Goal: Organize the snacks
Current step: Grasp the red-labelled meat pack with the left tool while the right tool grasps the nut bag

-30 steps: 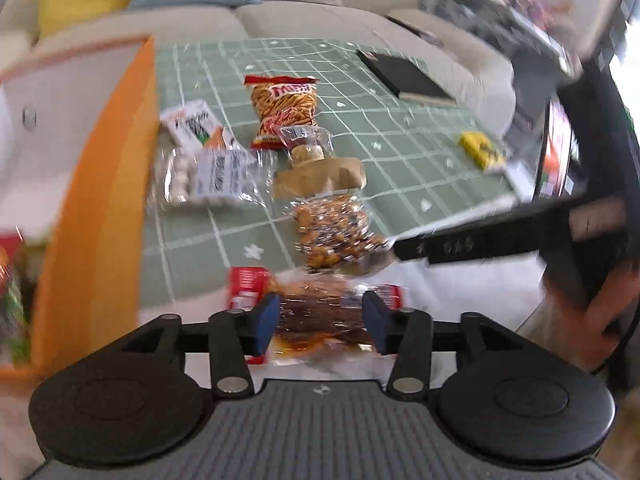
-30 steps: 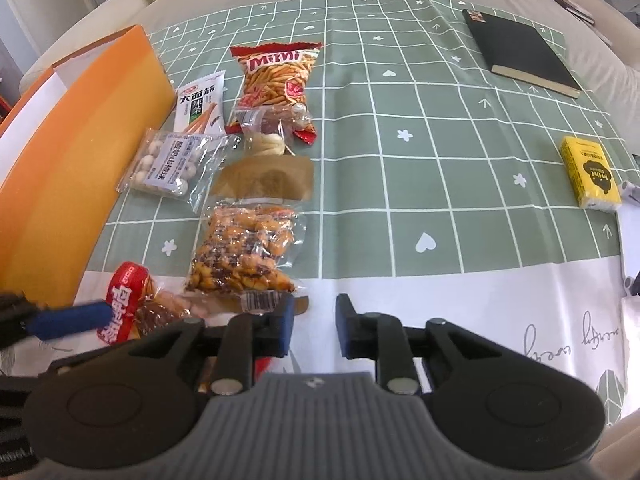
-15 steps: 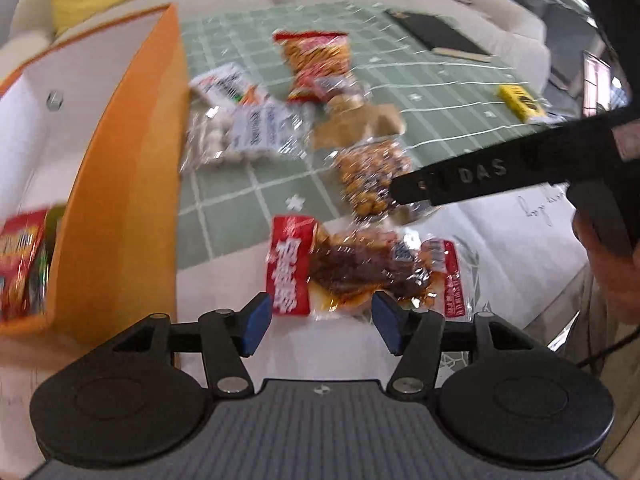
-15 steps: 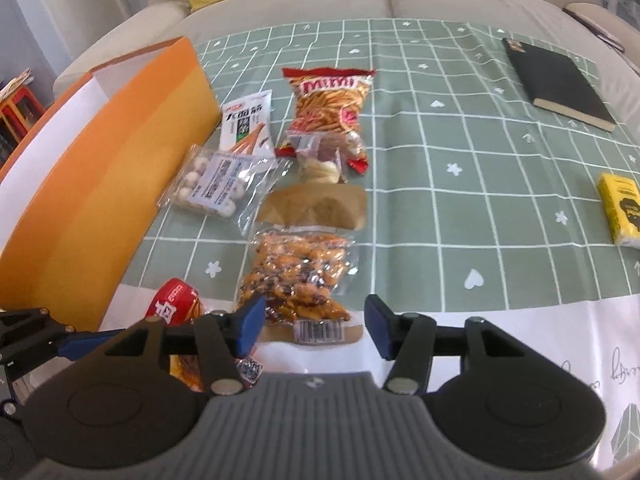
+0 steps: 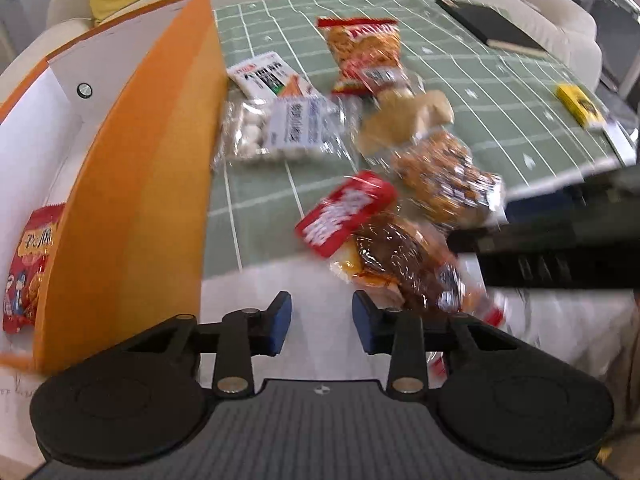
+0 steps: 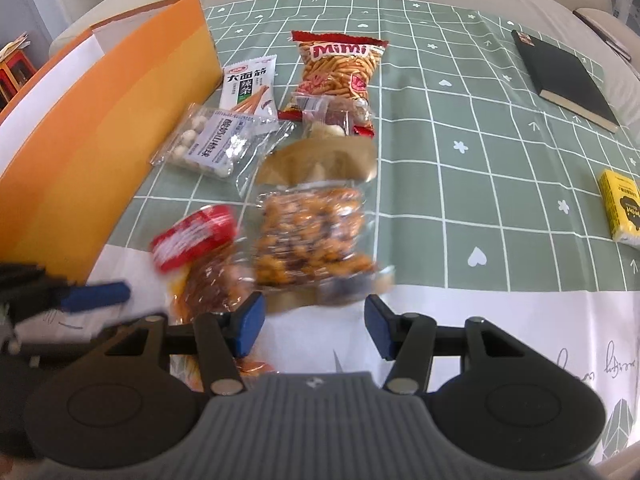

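Observation:
Several snack packs lie on the green checked tablecloth. A red-topped clear pack of brown snack lies at the near edge, just ahead and right of my open, empty left gripper; it also shows in the right wrist view. A clear bag of orange nuts lies just ahead of my open, empty right gripper. Beyond lie a brown paper pack, a bag of white balls, a white stick-snack pack and a Mimi bag. An orange box stands at the left, with a red snack bag inside.
A black notebook lies at the far right and a yellow packet at the right edge. A sofa with cushions is behind the table. The right gripper's dark body reaches in from the right in the left wrist view.
My left gripper has let go of the red-topped pack, pulled back and swung left towards the orange box. My right gripper has opened wide and moved forward over the nut bag.

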Available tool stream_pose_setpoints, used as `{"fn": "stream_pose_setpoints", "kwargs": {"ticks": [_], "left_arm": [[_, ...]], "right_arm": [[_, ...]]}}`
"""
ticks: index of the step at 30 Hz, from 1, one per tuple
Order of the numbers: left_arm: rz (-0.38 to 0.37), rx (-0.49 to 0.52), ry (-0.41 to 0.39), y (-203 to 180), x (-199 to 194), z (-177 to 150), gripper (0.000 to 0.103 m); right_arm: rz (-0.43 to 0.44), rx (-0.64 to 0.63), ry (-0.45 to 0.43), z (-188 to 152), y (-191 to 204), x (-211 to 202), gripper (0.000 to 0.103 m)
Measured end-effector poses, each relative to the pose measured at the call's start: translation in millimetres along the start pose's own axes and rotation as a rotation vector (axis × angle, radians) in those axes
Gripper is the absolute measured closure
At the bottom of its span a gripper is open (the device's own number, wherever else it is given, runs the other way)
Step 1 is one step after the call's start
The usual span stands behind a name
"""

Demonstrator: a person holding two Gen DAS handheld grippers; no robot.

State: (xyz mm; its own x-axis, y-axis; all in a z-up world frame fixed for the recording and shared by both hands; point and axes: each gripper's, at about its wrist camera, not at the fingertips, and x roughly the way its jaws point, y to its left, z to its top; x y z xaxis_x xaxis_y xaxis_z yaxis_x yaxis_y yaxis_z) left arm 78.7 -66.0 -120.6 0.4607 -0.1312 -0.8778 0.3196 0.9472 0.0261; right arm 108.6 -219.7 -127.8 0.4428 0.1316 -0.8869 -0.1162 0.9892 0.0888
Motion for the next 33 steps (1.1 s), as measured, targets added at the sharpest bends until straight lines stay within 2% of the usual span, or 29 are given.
{"fn": "stream_pose_setpoints", "kwargs": {"ticks": [5, 8, 10, 13, 16, 22, 28, 31, 33], "left_arm": [[0.019, -0.015, -0.011, 2, 8, 13, 0.064], [0.015, -0.042, -0.016, 5, -1, 13, 0.063], [0.003, -0.072, -0.02, 8, -9, 12, 0.047], [-0.044, -0.134, -0.038, 12, -23, 11, 0.036], [-0.097, -0.185, -0.046, 10, -29, 12, 0.027], [-0.158, -0.309, -0.009, -5, -20, 13, 0.022], [-0.094, -0.375, 0.026, -16, -3, 17, 0.022], [-0.069, -0.361, 0.053, -20, 7, 16, 0.02], [-0.031, -0.312, 0.028, -27, 9, 17, 0.019]], "right_arm": [[0.027, -0.02, 0.007, -2, 6, 2, 0.053], [0.026, -0.016, -0.002, -2, 5, 0, 0.054], [0.017, 0.007, -0.002, -1, 1, -2, 0.054], [-0.001, 0.06, -0.008, 0, -8, -6, 0.054], [-0.019, 0.09, -0.026, 1, -15, -12, 0.054], [-0.055, 0.127, -0.061, 2, -29, -21, 0.054], [-0.078, 0.165, -0.049, 2, -39, -20, 0.056], [-0.071, 0.172, -0.054, 4, -42, -19, 0.056], [-0.045, 0.159, -0.07, 7, -40, -19, 0.055]]}}
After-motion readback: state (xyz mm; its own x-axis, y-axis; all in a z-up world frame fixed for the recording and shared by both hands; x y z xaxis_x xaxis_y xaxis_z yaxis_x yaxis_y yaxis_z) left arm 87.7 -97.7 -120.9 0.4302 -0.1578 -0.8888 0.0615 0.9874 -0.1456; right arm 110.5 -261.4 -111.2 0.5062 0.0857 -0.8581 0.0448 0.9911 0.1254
